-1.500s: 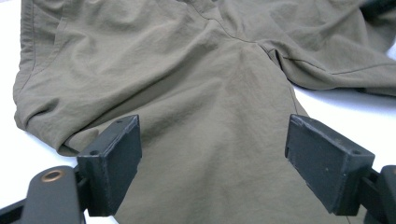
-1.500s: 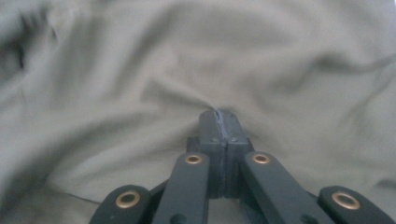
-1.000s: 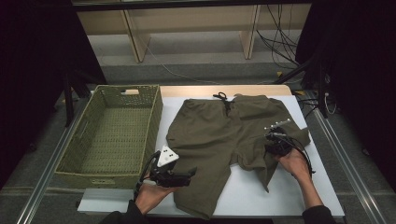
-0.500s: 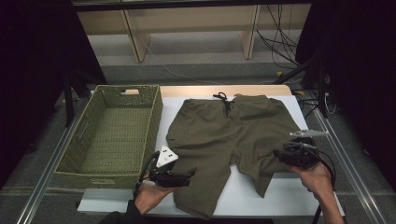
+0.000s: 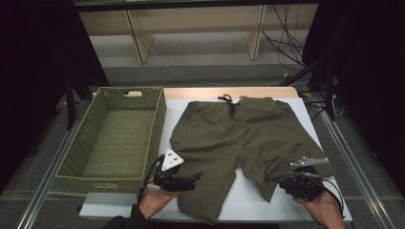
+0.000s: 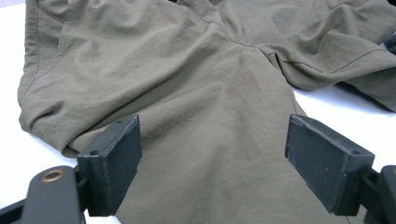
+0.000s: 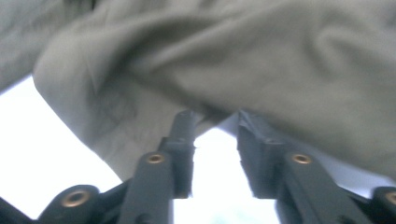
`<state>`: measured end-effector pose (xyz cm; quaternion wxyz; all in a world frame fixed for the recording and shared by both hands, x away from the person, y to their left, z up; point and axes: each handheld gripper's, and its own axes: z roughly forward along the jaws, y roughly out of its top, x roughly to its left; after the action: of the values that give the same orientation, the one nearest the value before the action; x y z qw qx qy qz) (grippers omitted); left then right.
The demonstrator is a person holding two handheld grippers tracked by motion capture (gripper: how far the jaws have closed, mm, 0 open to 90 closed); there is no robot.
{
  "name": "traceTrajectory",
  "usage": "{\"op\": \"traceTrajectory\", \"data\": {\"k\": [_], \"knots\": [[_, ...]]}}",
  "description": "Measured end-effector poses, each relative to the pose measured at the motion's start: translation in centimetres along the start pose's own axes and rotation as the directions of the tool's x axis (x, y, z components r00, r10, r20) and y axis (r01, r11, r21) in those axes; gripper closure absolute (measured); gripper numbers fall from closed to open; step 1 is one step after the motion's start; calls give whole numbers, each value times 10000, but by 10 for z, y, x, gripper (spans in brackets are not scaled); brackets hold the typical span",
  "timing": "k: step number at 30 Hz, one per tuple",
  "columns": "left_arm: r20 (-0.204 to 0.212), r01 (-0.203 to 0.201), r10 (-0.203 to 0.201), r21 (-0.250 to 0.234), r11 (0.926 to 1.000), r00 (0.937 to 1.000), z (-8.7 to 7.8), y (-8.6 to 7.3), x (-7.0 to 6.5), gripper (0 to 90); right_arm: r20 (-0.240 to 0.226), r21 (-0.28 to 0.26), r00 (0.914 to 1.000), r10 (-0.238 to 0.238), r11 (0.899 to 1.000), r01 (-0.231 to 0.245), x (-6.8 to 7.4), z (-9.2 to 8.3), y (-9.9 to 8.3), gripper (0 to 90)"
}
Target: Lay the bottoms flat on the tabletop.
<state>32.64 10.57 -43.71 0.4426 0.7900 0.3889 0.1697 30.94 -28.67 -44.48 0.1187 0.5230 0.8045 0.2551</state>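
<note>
The right gripper view is blurry, so I cannot tell if the right gripper [image 7: 212, 121] fingertips [image 7: 184, 119] pinch the shorts [image 7: 261, 60] edge hanging just above them.

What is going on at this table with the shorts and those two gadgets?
A person is working on a pair of olive shorts spread flat on a white table, holding a claw tool in each hand. The left claw rests open over the hem of one leg. The right claw sits at the other leg's hem, its jaws just closing with a gap between them, the fabric edge at their tips. A woven basket stands beside the shorts.
</note>
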Motion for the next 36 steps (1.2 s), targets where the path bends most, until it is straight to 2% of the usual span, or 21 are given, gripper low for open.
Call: {"op": "traceTrajectory", "data": {"k": [2, 5, 7, 10, 14, 17, 22, 25, 28, 31, 32, 36], "knots": [[-6, 0, 0, 9, 10000, 10000, 0, 0, 0, 184, 125, 469, 9999, -54, 9989, 48, 0, 8, -2, 792], [-21, -51, 51, 20, 10000, 10000, 0, 0, 0, 184, 972, 909, 9952, -116, 9959, 28, -8, 17, -4, 841], [-25, -54, 54, 24, 10000, 10000, 0, 0, 0, 184, 1526, 534, 9883, 11, 9985, -94, -16, 16, 0, 865], [-63, -88, 88, 96, 9999, 9999, 2, -1, 0, 184, 1901, -183, 9814, 265, 9996, -235, -29, 16, 12, 874], [-103, -46, 46, 43, 10000, 9999, 2, 0, 0, 184, 1914, -793, 9813, 223, 9968, -72, -40, 19, 29, 866], [-114, -51, 51, 69, 10000, 9999, 3, 0, 1, 184, 1727, -924, 9849, 158, 9957, 2, -43, 25, 41, 820], [-123, -76, 77, 127, 9999, 9999, 4, -1, 1, 184, 1339, -297, 9909, -159, 9994, 201, -42, 46, 52, 600], [-125, -139, 141, 150, 9998, 9998, 3, -2, 0, 184, 1378, 216, 9898, -372, 9992, 346, -40, 58, 55, 561], [-123, -176, 177, 141, 9997, 9998, 3, -2, 0, 184, 1250, 217, 9918, -271, 9995, 245, -39, 59, 57, 640], [-153, -154, 155, 113, 9998, 9998, 4, -2, 0, 184, 980, 289, 9947, -326, 9991, 299, -35, 58, 57, 837], [-152, -165, 166, 121, 9998, 9997, 4, -2, 0, 185, 977, 338, 9945, -383, 9988, 352, -34, 57, 57, 870], [-151, -209, 211, 142, 9997, 9997, 3, -2, -1, 185, 922, 593, 9948, -429, 9975, 375, -27, 50, 52, 894]]}}
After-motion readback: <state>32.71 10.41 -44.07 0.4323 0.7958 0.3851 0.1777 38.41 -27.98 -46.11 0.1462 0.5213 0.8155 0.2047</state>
